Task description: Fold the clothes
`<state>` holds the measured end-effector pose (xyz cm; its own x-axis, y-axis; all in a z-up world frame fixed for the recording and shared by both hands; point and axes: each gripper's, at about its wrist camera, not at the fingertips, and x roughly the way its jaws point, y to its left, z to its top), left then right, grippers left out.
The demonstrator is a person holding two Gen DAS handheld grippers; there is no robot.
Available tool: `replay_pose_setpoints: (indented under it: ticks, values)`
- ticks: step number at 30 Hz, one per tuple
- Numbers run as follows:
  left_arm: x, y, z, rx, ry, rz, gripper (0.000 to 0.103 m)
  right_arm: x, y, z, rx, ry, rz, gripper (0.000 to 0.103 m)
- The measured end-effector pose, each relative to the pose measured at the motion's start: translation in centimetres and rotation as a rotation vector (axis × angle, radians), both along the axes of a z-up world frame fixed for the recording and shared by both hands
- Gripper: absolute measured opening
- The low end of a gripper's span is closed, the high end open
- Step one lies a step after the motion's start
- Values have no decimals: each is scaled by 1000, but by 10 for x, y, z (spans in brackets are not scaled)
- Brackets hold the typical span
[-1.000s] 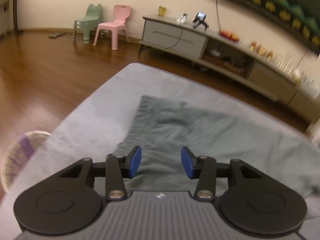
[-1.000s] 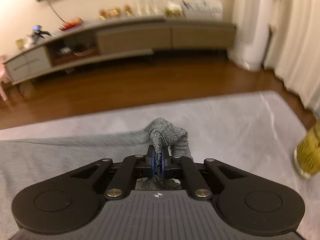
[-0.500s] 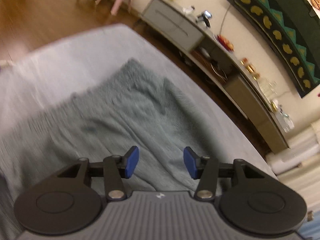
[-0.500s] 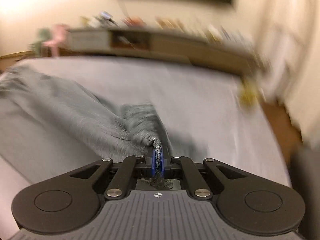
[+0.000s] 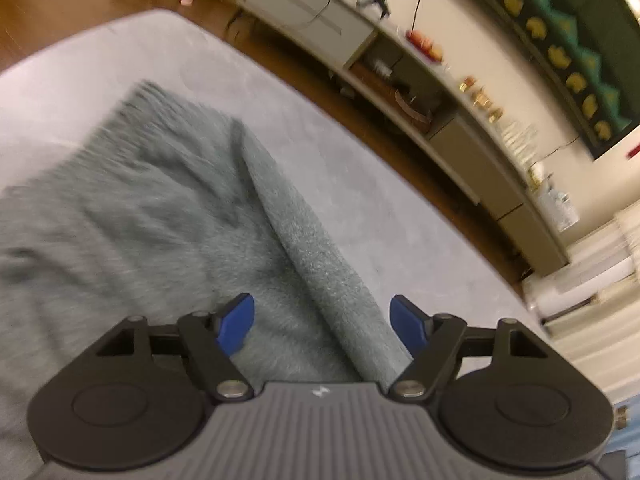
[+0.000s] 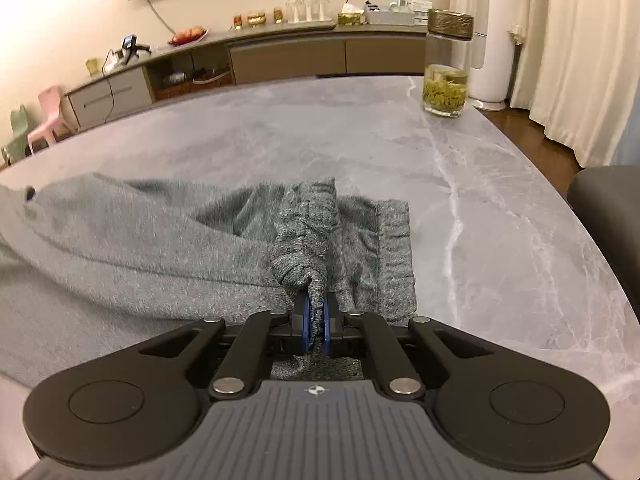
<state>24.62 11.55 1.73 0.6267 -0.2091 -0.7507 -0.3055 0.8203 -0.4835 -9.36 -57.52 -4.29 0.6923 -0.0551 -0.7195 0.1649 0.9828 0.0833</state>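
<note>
A grey knit garment (image 5: 168, 216) lies spread on a grey marble table (image 5: 340, 184). A raised fold of it runs down between my left gripper's open blue pads. My left gripper (image 5: 322, 322) is open and hovers just above the cloth. In the right wrist view the same garment (image 6: 140, 236) lies across the table (image 6: 480, 220). My right gripper (image 6: 316, 312) is shut on a bunched edge of the garment near its ribbed hem (image 6: 394, 256), low over the tabletop.
A glass jar of tea with a gold lid (image 6: 446, 68) stands at the table's far right. A long sideboard (image 6: 280, 56) lines the wall beyond. A dark chair back (image 6: 608, 208) sits at the right edge. Small pink and green chairs (image 6: 48, 120) stand far left.
My right gripper has carried the pinched edge across and down toward the table, its view swinging back to the right. My left gripper has opened wider and shifted over a raised fold of the cloth.
</note>
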Motion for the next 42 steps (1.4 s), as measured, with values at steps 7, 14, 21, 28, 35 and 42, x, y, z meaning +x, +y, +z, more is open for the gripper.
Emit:
replay_pose_setpoints:
  ticks: [7,14,21,28,35,42]
  values:
    - [-33,-2,53,52,-208,-71,2,-3,-18,13,43,-83,8,5]
    - [-227,52,56,44,-188,-114,4,-39,-57,14,102,-104,-3,6]
    - [-240,73,22,42,-116,26,58,-63,-55,19,206,-148,33,75]
    - [-211,69,6,120,-65,48,39,-9,-38,13,154,-50,45,36]
    - [-235,138,40,81,-234,220,0,-29,-37,119,85,-418,88,3]
    - [-235,151,1,75,-47,157,5,-58,-37,27,55,-15,131,5]
